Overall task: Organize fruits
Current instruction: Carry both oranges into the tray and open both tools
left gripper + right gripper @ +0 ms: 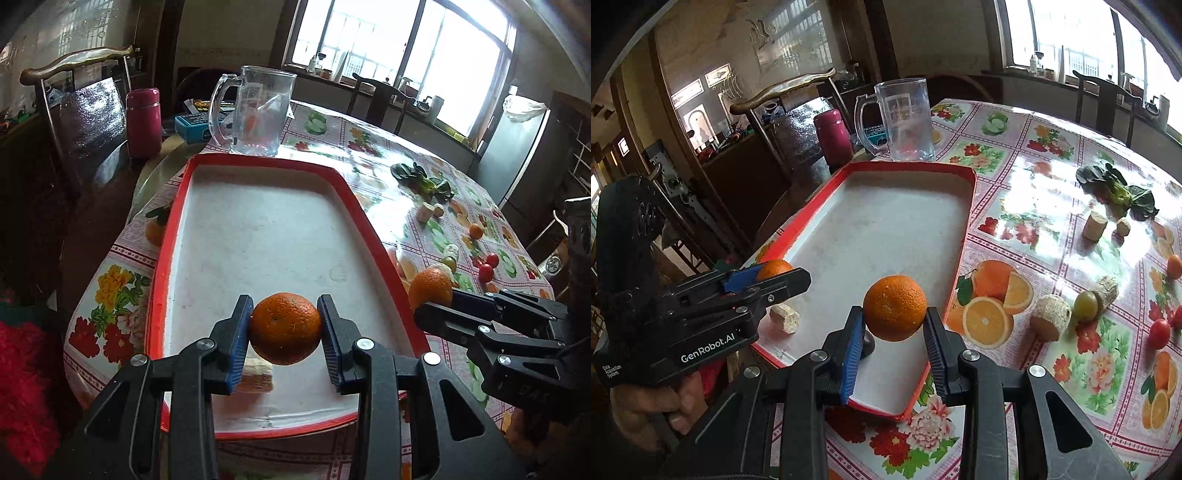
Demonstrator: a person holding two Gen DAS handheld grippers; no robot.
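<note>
Two handheld grippers each carry an orange above a red-rimmed tray (168, 236) on a flower-patterned tablecloth (1034, 206). The left gripper (285, 330) has its blue pads pressed on either side of one orange (285, 328), held over the tray's near end. The right gripper (894, 325) clamps a second orange (895, 307) over the tray's near right edge. A pale chunk (784, 318), possibly cork, lies in the tray. Cherry tomatoes (1159, 333), a green grape (1086, 305) and leafy greens (1115, 192) sit scattered to the right; a glass mug (258, 114) stands just beyond the tray.
</note>
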